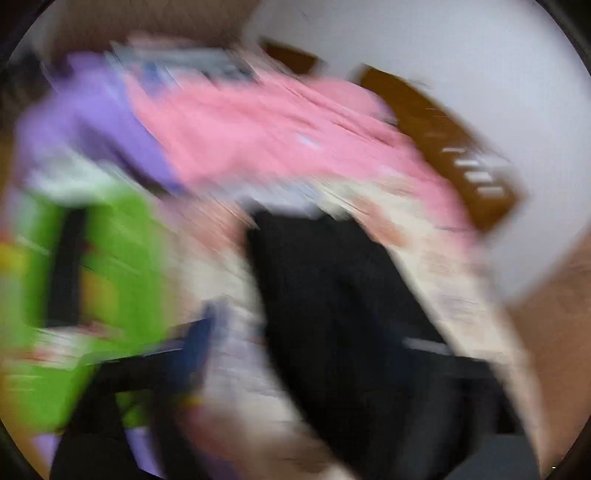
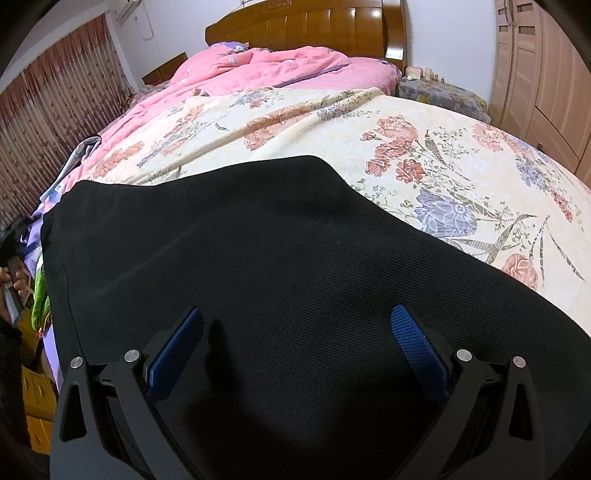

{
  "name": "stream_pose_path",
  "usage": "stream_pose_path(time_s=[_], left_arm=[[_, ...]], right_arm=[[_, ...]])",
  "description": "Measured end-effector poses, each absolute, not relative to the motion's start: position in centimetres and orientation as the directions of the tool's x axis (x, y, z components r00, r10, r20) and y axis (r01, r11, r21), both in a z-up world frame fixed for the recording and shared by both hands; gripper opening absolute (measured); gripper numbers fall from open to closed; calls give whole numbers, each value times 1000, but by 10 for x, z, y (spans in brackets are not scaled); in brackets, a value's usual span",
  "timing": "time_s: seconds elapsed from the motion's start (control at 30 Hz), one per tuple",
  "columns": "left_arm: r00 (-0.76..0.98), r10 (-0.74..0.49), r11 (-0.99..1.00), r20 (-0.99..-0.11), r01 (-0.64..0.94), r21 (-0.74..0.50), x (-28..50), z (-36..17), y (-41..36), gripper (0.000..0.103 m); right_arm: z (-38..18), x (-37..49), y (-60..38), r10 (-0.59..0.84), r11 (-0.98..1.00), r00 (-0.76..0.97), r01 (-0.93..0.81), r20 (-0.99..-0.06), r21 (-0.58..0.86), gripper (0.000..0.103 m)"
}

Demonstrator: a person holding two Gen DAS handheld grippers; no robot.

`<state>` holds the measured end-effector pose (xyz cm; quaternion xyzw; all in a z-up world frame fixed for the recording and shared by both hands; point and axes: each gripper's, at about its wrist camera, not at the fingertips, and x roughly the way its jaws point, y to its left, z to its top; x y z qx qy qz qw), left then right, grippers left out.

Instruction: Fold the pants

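Note:
Black pants [image 2: 258,258] lie folded flat on the floral bedsheet [image 2: 424,155], filling the near half of the right wrist view. My right gripper [image 2: 297,314] hovers just over them, its blue fingers [image 2: 177,354] spread wide with nothing pinched. The left wrist view is badly smeared by motion. In it the pants [image 1: 332,295] show as a dark mass on the pale sheet. My left gripper [image 1: 310,332] looks spread wide, with one blue finger [image 1: 197,343] at the left and a faint streak of the other at the right. No cloth is caught between them.
A pink quilt [image 2: 266,66] is bunched toward the wooden headboard [image 2: 306,29]. Green and purple garments [image 1: 110,258] lie at the bed's left side. A nightstand [image 2: 436,88] and wardrobe [image 2: 535,74] stand at the right, and curtains [image 2: 55,110] hang at the left. A hand [image 2: 11,280] shows at the left edge.

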<state>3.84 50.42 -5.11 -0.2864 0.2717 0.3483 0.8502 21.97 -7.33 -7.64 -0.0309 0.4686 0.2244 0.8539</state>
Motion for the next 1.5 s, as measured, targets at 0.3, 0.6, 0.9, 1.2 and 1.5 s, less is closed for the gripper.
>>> stream_pose_path(time_s=[0.3, 0.6, 0.9, 1.2, 1.5], left_arm=[[753, 220, 953, -620, -301, -26, 148, -13, 372, 101], [715, 56, 985, -697, -154, -78, 202, -57, 342, 100], [676, 55, 986, -735, -153, -66, 193, -67, 340, 100], [698, 103, 954, -709, -271, -128, 136, -86, 359, 100], [696, 141, 963, -704, -263, -67, 137, -91, 351, 101]], right_arm=[[-44, 244, 19, 434, 790, 445, -605, -783, 94, 99], [-40, 273, 67, 561, 605, 341, -791, -754, 92, 81], [-68, 291, 146, 576, 306, 82, -944, -813, 121, 41], [-78, 296, 153, 564, 267, 68, -958, -823, 104, 33], [-52, 278, 153, 589, 297, 256, -951, -766, -89, 5]])
